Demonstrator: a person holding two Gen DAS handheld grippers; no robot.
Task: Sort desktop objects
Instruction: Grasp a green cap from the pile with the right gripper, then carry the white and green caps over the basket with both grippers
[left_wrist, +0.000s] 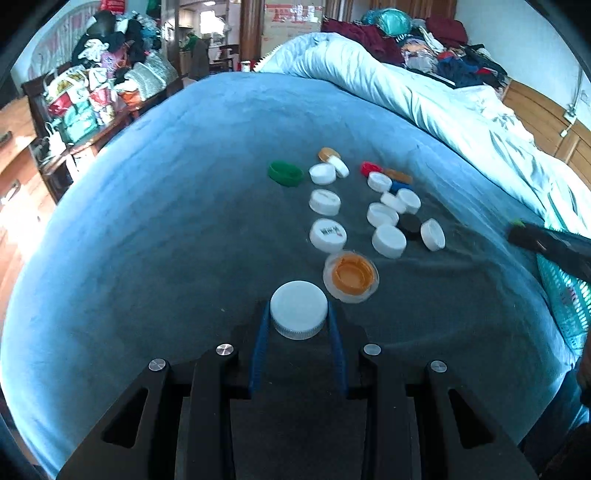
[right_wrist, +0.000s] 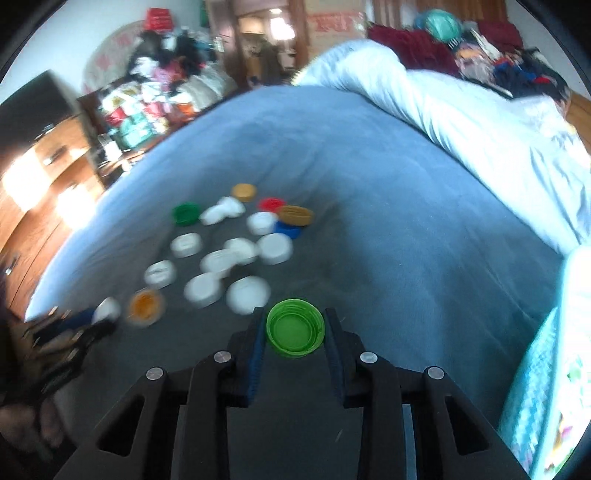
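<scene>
Sorting barely underway: left gripper (left_wrist: 298, 317) pinches a white cap (left_wrist: 298, 309), right gripper (right_wrist: 295, 334) pinches a light-green cap (right_wrist: 295, 332), both just above the bed (left_wrist: 166, 221). Most loose caps (left_wrist: 388, 240) remain scattered there, unsorted.

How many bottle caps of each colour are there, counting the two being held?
White caps: 11
Orange or gold caps: 3
Green caps: 2
Red caps: 1
Blue caps: 1
Black caps: 1
Total: 19
</scene>
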